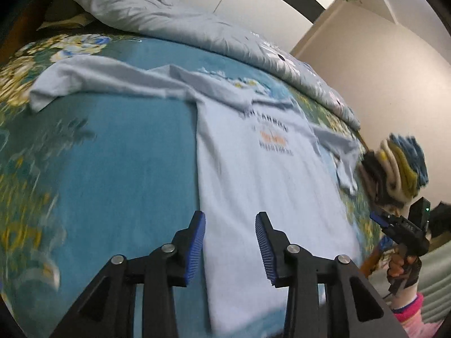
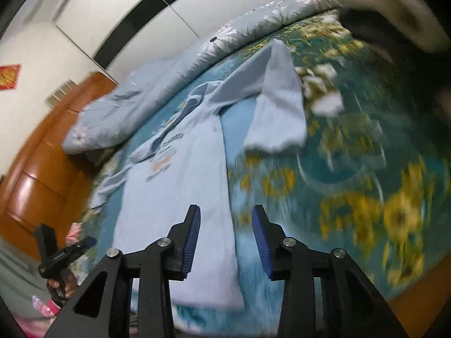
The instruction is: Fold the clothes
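A pale blue long-sleeved shirt (image 1: 253, 169) with dark and orange print lies flat, front up, on the bed. Its left sleeve (image 1: 84, 79) stretches out sideways; the other sleeve (image 2: 279, 112) is bent back toward the hem. My left gripper (image 1: 229, 242) hovers open over the hem's left edge, with cloth beneath it but nothing between the pads. My right gripper (image 2: 227, 236) hovers open over the hem's right edge (image 2: 231, 253), also holding nothing. Each gripper shows at the edge of the other's view: the right gripper (image 1: 400, 225) and the left gripper (image 2: 70, 250), both in gloved hands.
A teal sheet with yellow flowers (image 1: 112, 155) covers the bed. A crumpled grey floral quilt (image 1: 169, 14) is bunched along the far side. A wooden headboard (image 2: 42, 169) and white wardrobe doors (image 2: 112, 14) stand behind. A person's striped knit hat (image 1: 400, 163) is close on the right.
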`<state>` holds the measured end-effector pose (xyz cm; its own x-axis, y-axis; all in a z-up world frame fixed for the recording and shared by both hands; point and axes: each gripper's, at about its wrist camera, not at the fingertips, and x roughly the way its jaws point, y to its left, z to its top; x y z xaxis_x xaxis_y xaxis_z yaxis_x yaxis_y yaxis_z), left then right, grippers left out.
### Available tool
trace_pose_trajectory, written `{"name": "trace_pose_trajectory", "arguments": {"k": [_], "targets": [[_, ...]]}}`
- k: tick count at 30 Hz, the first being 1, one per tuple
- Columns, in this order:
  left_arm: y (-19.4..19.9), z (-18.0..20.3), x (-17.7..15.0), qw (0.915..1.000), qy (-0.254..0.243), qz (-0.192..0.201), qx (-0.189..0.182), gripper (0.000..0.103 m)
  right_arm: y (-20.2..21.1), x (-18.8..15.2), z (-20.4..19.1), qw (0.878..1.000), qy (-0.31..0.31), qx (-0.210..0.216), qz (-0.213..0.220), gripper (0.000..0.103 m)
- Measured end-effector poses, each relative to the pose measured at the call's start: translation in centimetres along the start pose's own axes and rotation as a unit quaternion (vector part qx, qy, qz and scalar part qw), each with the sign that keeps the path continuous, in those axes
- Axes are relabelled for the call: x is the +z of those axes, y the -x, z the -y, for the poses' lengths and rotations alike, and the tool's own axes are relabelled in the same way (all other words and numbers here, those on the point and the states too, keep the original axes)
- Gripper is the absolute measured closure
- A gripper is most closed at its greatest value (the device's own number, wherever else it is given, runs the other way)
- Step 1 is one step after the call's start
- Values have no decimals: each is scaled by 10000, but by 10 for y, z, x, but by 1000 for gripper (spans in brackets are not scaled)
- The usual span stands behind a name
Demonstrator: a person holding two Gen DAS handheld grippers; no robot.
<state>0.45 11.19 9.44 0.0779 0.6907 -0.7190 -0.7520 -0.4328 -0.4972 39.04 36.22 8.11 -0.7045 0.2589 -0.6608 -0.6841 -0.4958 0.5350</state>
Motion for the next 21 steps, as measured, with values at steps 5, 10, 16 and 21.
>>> {"name": "trace_pose_trajectory", "arguments": {"k": [5, 10, 16, 21], "targets": [[-51, -3, 83, 9990, 280, 41, -357, 50, -62, 70, -46, 9984, 148, 543, -99, 64], [-122, -20, 147, 9889, 1472, -34, -191, 47, -158, 124, -77, 9947, -390, 750, -590, 64], [-183, -23, 163, 9809, 1845, -602, 157, 47, -222, 181, -75, 9959, -608, 271, -617, 64], [-198, -26, 168, 9759, 2064, -710, -51, 48, -256, 206, -57, 9926, -885, 189, -803, 63]]}}
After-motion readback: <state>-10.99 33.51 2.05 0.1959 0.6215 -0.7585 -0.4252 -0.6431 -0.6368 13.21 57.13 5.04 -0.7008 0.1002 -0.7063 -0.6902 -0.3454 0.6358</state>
